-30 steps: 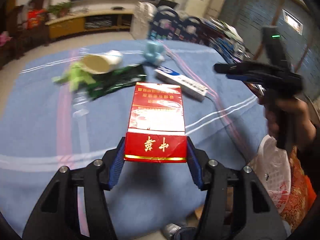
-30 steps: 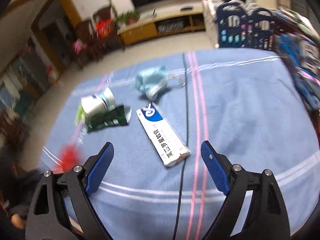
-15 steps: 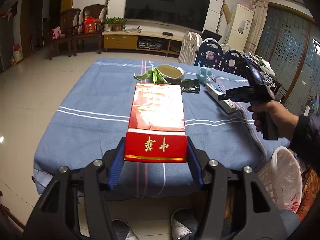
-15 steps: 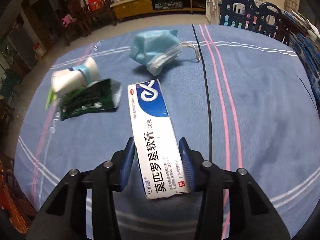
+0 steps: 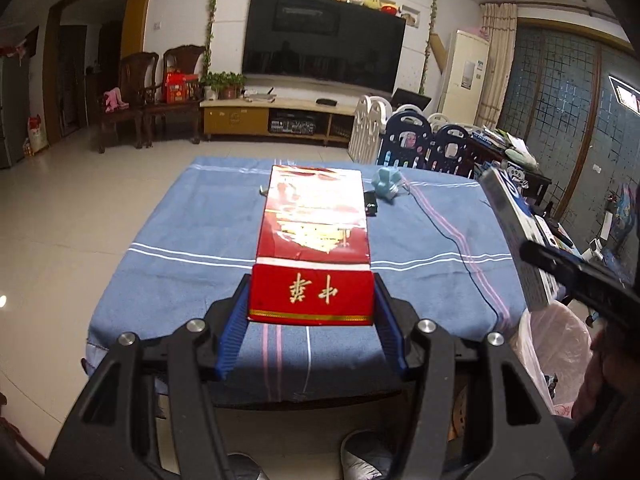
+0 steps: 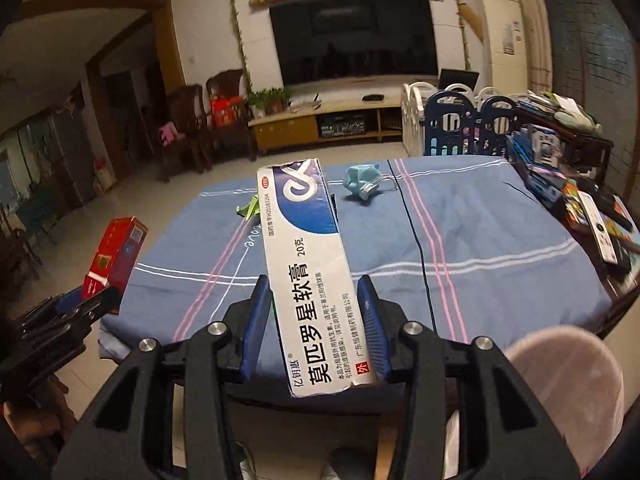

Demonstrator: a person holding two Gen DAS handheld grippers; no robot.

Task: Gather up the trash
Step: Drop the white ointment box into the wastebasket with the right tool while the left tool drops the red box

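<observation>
So we've got both grippers loaded. Our left gripper (image 5: 311, 322) is clamped about halfway on the near end of a red carton (image 5: 314, 236), blue pads pressed on both of its long sides, and the carton sticks straight out over the near edge of the table (image 5: 192, 232), up in the air. Our right gripper (image 6: 316, 328) has its jaws pinched in on a white-and-blue ointment box (image 6: 310, 264), which also juts forward, lifted clear of the blue striped cloth. Its jaws were closing within the last second; the closing is done and the box is gripped between the pads.

What's lying on the table: a crumpled light-blue face mask (image 6: 360, 178) near the far edge, a green scrap (image 6: 249, 208) toward the far left corner, and a thin black cable (image 6: 412, 232) running from far edge to near edge. A dark wrapper (image 5: 370, 204) peeks out just right of the carton.

A bin with a pinkish plastic liner (image 5: 560, 344) stands off the near right corner, below the right gripper.
</observation>
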